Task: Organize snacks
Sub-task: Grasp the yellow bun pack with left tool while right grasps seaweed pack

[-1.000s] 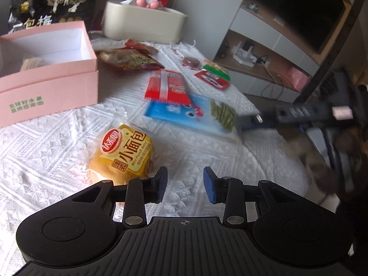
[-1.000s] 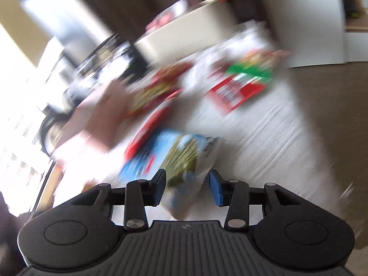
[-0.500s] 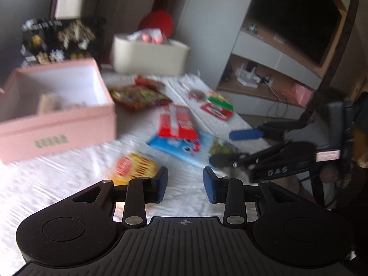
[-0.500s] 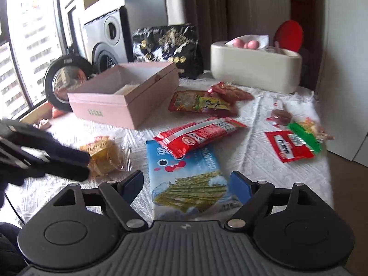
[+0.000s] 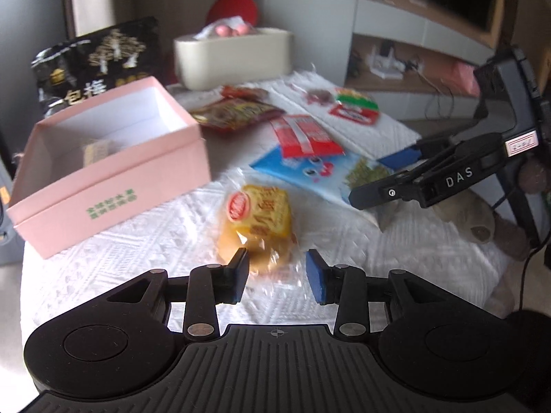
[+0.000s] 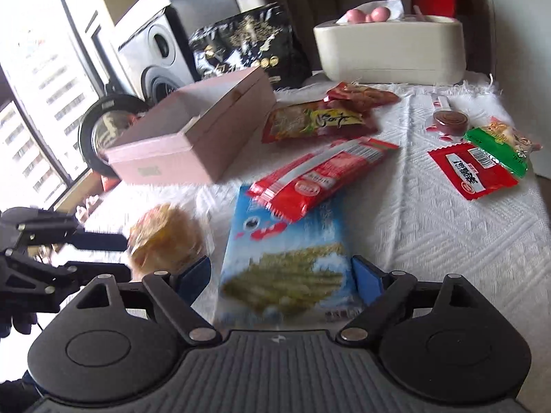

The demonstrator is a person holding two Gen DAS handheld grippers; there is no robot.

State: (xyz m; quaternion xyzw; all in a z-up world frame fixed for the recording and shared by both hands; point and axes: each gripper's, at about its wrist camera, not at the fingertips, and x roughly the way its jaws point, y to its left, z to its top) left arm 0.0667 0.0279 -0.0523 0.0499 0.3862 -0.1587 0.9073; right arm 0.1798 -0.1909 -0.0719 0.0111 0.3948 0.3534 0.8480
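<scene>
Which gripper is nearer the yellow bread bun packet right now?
Left. The left gripper sits right at the near end of the bread bun packet, jaws opening around its wrapper edge. The right gripper is off to the side, straddling the blue snack bag.

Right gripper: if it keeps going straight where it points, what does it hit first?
Probably the blue seaweed-snack packet, lying flat between the opening jaws of the right gripper; depth is unclear.
</scene>
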